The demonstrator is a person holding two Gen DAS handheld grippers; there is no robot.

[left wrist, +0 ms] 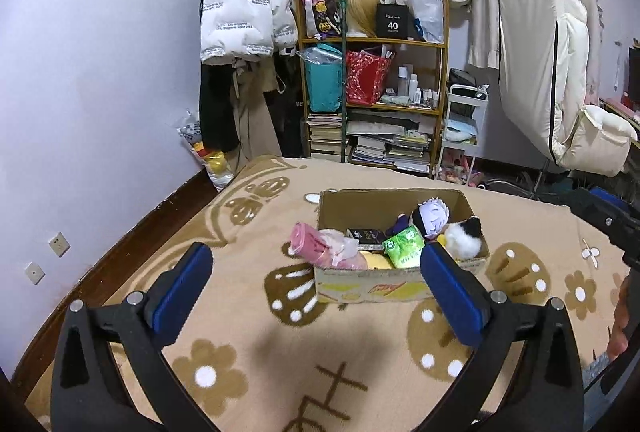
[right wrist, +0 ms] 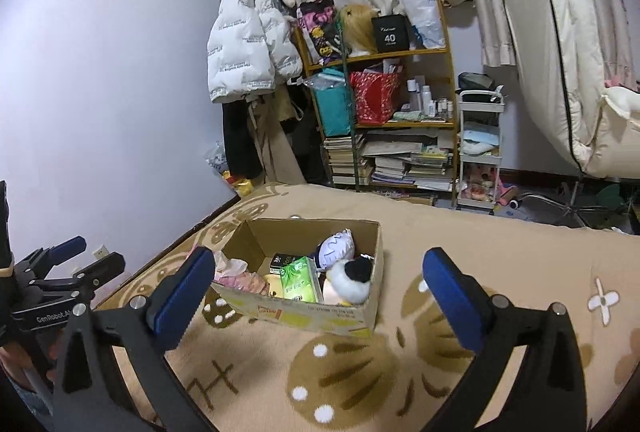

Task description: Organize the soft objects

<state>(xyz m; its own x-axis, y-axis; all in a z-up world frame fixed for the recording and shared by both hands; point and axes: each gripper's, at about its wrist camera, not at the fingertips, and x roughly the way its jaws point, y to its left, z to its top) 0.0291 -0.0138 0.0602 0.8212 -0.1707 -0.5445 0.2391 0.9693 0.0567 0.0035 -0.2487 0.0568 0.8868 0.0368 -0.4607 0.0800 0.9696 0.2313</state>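
both tools, left tool (left wrist: 316, 278) and right tool (right wrist: 318, 282), hung wide open and empty over the bed (left wrist: 248, 352). at 12 o'clock a cardboard box (left wrist: 372, 282) held plush toys; a pink bundle (left wrist: 316, 242) overhung its 9 o'clock rim and could likely slip out if nudged.

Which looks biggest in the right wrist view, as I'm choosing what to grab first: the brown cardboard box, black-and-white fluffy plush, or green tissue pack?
Largest to smallest:
1. Brown cardboard box
2. Black-and-white fluffy plush
3. Green tissue pack, close to the plush, so that pair is uncertain.
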